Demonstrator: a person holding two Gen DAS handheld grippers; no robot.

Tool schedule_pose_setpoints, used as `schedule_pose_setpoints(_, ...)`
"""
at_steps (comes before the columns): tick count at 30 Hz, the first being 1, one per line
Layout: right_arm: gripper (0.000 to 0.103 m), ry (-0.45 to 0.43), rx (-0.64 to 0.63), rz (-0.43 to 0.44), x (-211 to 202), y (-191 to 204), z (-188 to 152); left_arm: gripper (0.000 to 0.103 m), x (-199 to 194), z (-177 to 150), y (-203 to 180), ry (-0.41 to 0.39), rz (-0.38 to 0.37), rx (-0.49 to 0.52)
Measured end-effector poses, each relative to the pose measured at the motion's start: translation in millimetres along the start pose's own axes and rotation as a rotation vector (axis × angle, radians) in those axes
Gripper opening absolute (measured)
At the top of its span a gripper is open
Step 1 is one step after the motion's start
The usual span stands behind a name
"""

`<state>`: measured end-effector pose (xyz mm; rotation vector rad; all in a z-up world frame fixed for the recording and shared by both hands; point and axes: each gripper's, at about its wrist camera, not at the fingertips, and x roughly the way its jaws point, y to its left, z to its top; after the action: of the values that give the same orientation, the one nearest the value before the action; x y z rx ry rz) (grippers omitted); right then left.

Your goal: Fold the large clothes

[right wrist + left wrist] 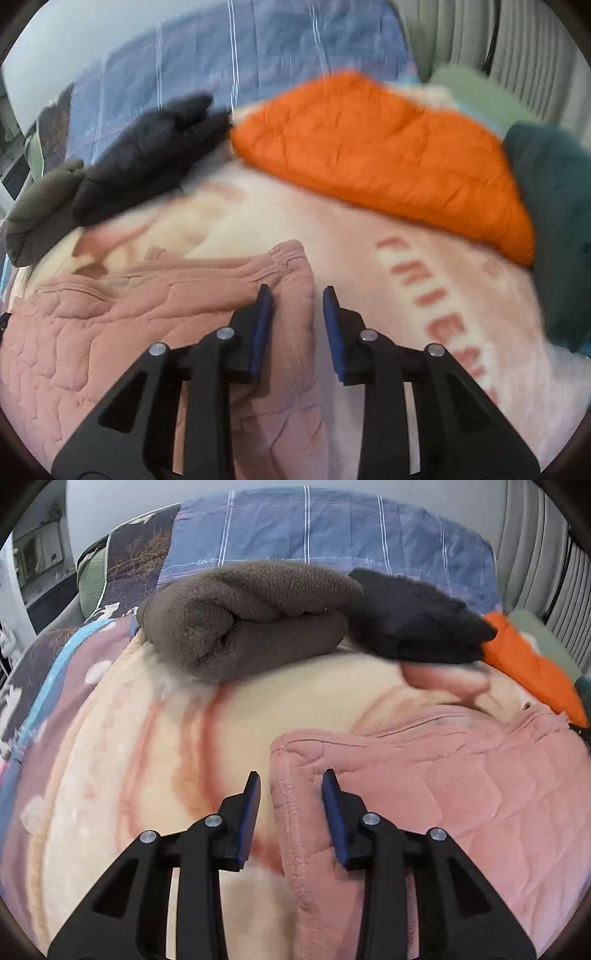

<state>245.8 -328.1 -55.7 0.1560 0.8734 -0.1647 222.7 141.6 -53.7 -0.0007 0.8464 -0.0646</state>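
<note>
A pink quilted garment [424, 794] lies flat on a cream and pink blanket [147, 757] on a bed. My left gripper [291, 782] is open, its two blue-padded fingers straddling the garment's left stitched edge. In the right wrist view the same garment [110, 332] fills the lower left, and my right gripper [297, 299] is open over its right edge, with pink fabric between the fingers. The blanket [388, 295] carries red lettering.
Folded clothes lie along the far side: a brown fleece [240, 616], a black garment [417, 616], an orange padded jacket [388, 158] and a dark green one [554, 206]. A blue checked quilt [314, 528] lies behind them. A radiator [535, 554] stands at the right.
</note>
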Motion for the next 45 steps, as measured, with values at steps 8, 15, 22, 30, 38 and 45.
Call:
schedule_pose_setpoints(8,0.047,-0.318,-0.125,0.129,-127.1,43.1,-29.4,0.054,-104.0,4.0,-49.9,-0.213,-0.220,0.073)
schedule_pose_setpoints(15,0.055,-0.134,-0.189,0.089,-22.5,59.6,-109.3,0.065,-22.3,-76.2,-109.2,-0.156,-0.007,0.329)
schedule_pose_setpoints(22,0.058,-0.137,-0.235,0.042,-27.3,70.9,-106.6,0.066,-90.5,-84.8,-59.9,-0.201,-0.085,0.183)
schedule_pose_setpoints(30,0.058,-0.148,-0.233,0.040,-28.8,69.0,-108.7,0.020,-128.9,-157.1,23.8,-0.112,-0.228,0.096)
schedule_pose_setpoints(38,0.058,-0.148,-0.232,0.025,-34.3,70.8,-113.6,0.031,-102.0,-173.7,-0.6,-0.058,-0.168,0.308)
schedule_pose_setpoints(45,0.059,-0.137,-0.222,0.014,-32.3,69.8,-112.9,0.031,-116.5,-130.5,-14.4,-0.192,-0.351,0.285)
